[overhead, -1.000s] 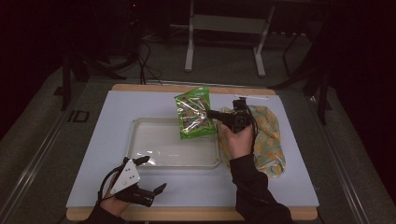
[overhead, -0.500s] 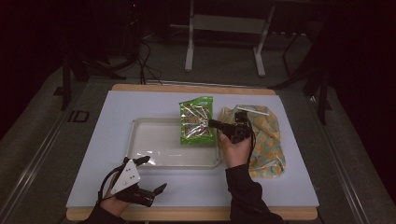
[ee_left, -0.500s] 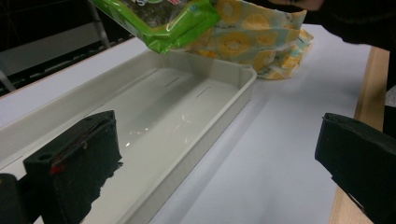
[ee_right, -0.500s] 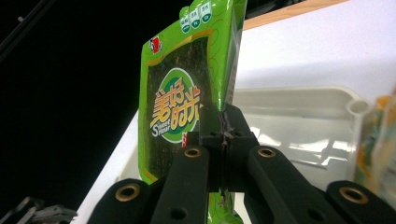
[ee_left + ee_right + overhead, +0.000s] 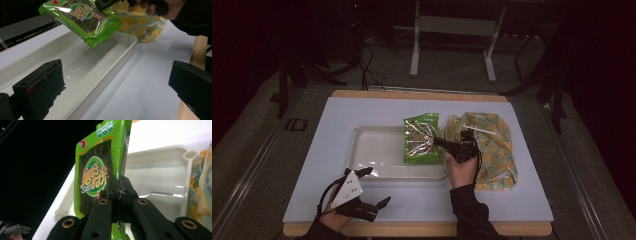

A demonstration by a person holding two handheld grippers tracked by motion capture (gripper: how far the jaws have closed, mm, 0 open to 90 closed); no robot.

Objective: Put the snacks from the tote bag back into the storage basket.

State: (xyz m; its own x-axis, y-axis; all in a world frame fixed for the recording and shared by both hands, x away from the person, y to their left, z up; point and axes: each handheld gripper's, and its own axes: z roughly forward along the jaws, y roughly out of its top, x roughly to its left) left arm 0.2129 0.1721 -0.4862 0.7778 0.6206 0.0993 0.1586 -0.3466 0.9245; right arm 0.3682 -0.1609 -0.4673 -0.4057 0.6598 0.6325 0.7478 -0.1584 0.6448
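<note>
A green seaweed snack packet (image 5: pixel 421 140) hangs over the right end of the white tray (image 5: pixel 377 150), tilted, its lower edge just above the tray floor (image 5: pixel 90 58). My right gripper (image 5: pixel 443 144) is shut on the packet's right edge; in the right gripper view its jaws pinch the packet (image 5: pixel 96 172) between them. My left gripper (image 5: pixel 374 187) rests near the table's front left edge, open, nothing between its jaws. In the left gripper view the packet (image 5: pixel 82 18) hangs ahead over the tray (image 5: pixel 110 67).
A yellow patterned bag (image 5: pixel 489 145) lies to the right of the tray, under the right hand. A white mat (image 5: pixel 522 200) covers the wooden table. Dark floor, cables and a stand's legs lie beyond the far edge.
My right gripper has come down and toward the near side with the packet, lowering it over the tray's right end. The left gripper has stayed put.
</note>
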